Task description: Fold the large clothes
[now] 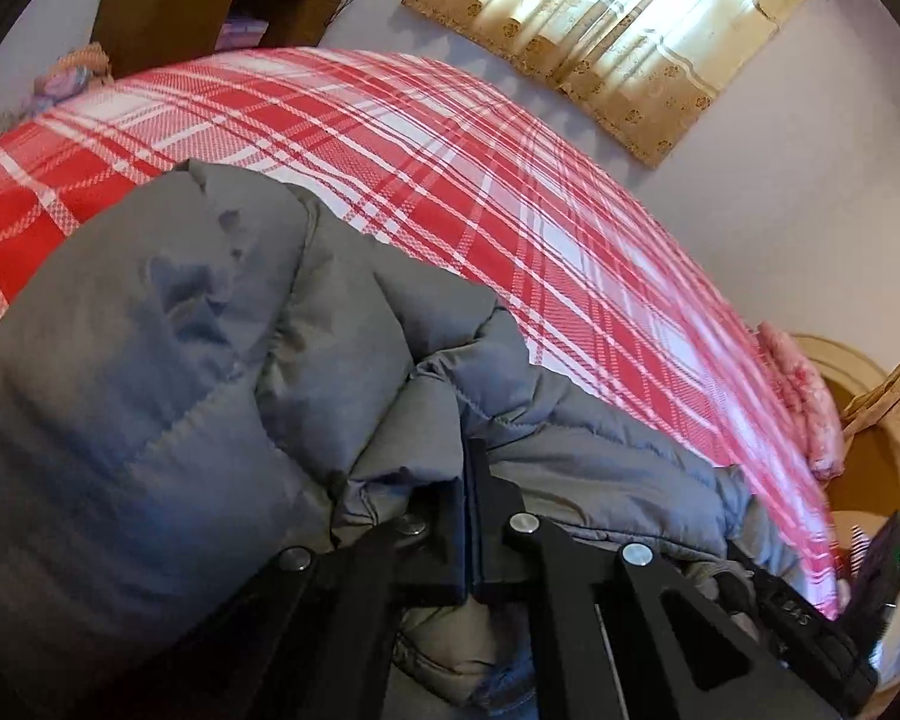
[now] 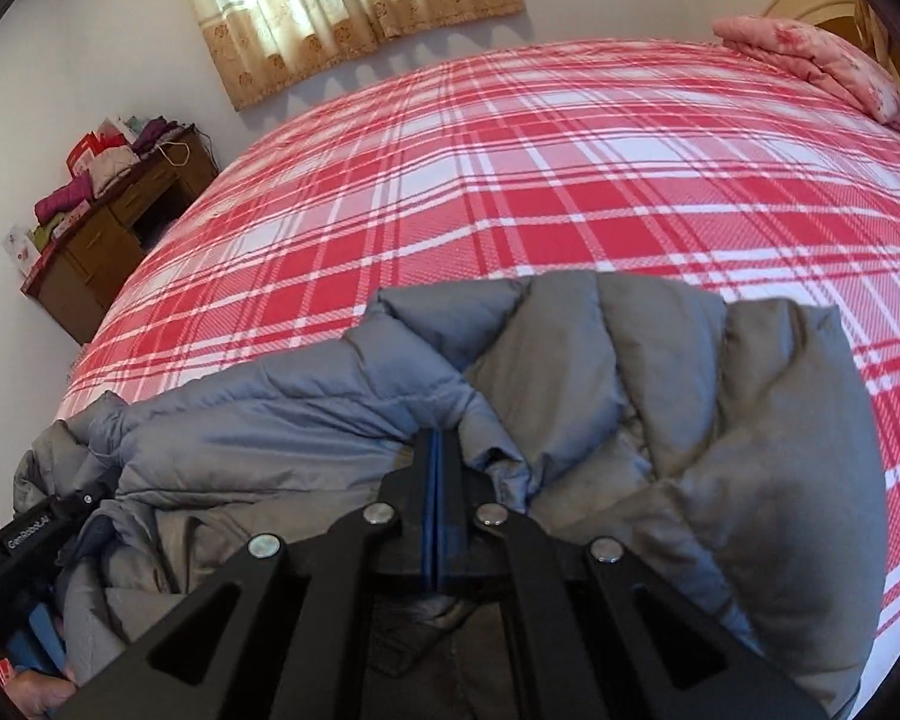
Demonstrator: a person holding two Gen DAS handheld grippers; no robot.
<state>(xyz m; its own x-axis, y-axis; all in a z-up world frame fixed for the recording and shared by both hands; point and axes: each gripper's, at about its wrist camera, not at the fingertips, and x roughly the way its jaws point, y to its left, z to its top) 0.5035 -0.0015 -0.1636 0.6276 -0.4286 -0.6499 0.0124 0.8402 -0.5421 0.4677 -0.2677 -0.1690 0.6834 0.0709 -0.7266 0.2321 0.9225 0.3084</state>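
Observation:
A large grey puffer jacket [image 1: 180,360] lies bunched at the near edge of a bed with a red and white plaid cover [image 1: 450,180]. My left gripper [image 1: 471,450] is shut on a fold of the jacket, which bulges up to its left. In the right wrist view my right gripper [image 2: 435,441] is shut on another fold of the jacket [image 2: 720,450], which bulges up to its right over the plaid cover [image 2: 540,180]. Each gripper shows at the edge of the other's view: the right one [image 1: 822,606] and the left one [image 2: 30,540].
A wooden desk [image 2: 108,228] with piled clothes and bags stands at the bed's far left. A folded pink quilt [image 2: 810,60] lies at the head of the bed by a wooden headboard [image 1: 858,420]. A curtained window [image 2: 342,6] is on the far wall.

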